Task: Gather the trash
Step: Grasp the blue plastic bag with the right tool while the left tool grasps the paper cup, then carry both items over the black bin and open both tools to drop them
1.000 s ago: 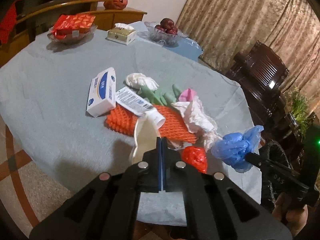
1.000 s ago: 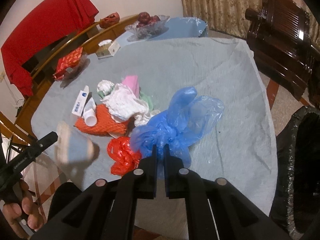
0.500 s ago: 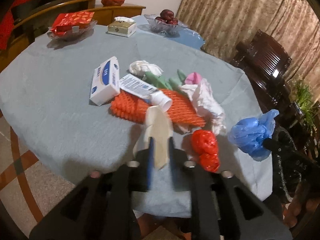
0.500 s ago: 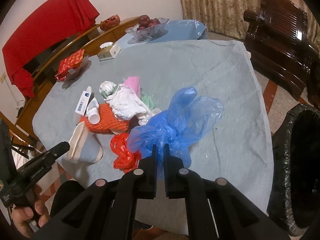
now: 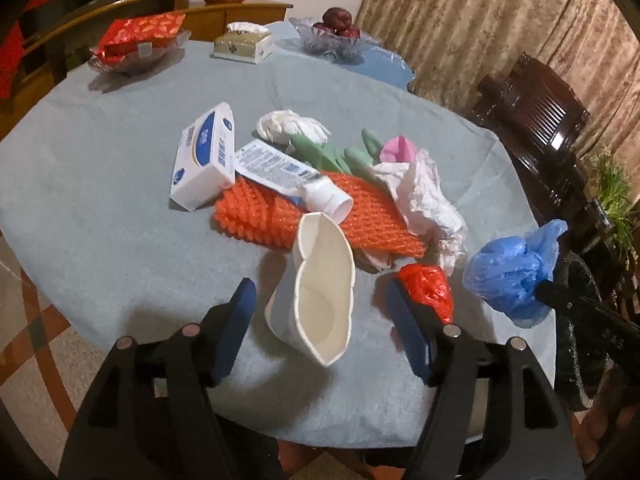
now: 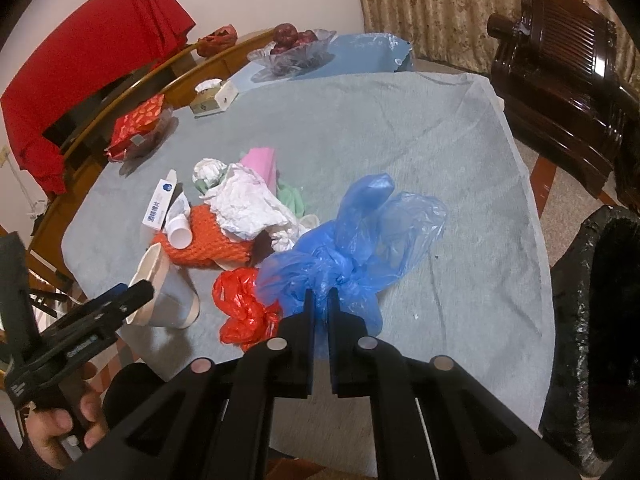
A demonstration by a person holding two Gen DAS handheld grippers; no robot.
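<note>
Trash on the table (image 5: 100, 184): left hand-held gripper (image 5: 320, 316) gaped around a crushed paper cup (image 5: 324, 288), best pinched mid-wall, while right hand-held gripper (image 6: 320, 312) stood clamped on a blue bag (image 6: 360, 252).

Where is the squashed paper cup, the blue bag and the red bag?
Paper cup (image 5: 324, 280), left wrist view, its inner wall.
Blue bag (image 6: 360, 236), right wrist view, its crumpled middle.
Red bag (image 6: 240, 300), right wrist view, its centre.
</note>
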